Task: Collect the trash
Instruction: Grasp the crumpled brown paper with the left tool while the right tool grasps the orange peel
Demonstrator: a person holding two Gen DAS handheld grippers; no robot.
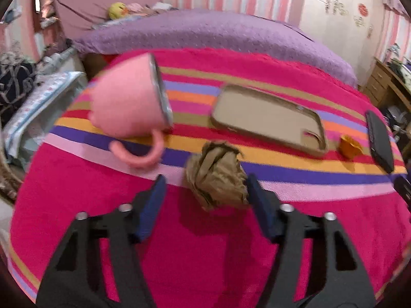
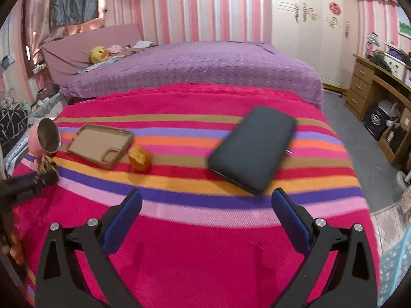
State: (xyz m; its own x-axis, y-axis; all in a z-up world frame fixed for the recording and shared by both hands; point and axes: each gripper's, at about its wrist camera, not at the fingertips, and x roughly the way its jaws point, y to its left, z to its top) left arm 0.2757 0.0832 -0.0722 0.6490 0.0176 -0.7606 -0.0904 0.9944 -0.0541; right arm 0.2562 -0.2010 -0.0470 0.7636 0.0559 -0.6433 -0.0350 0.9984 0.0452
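Observation:
A crumpled ball of brown paper (image 1: pixel 215 174) lies on the striped pink blanket (image 1: pixel 77 192). My left gripper (image 1: pixel 204 179) straddles it, open: the right finger touches the paper, while the left finger stands a little clear of it. In the right wrist view the same paper ball (image 2: pixel 47 166) shows at the far left edge. A small crumpled orange scrap (image 1: pixel 349 146) (image 2: pixel 140 157) lies further right on the blanket. My right gripper (image 2: pixel 206 192) hovers open over bare blanket with nothing between its fingers.
A pink mug (image 1: pixel 128 102) lies on its side just left of the paper. A tan phone case (image 1: pixel 269 118) and a black phone (image 2: pixel 253 148) rest on the blanket. Beyond are a purple bed (image 2: pixel 192 64) and a wooden desk (image 2: pixel 372 84) at right.

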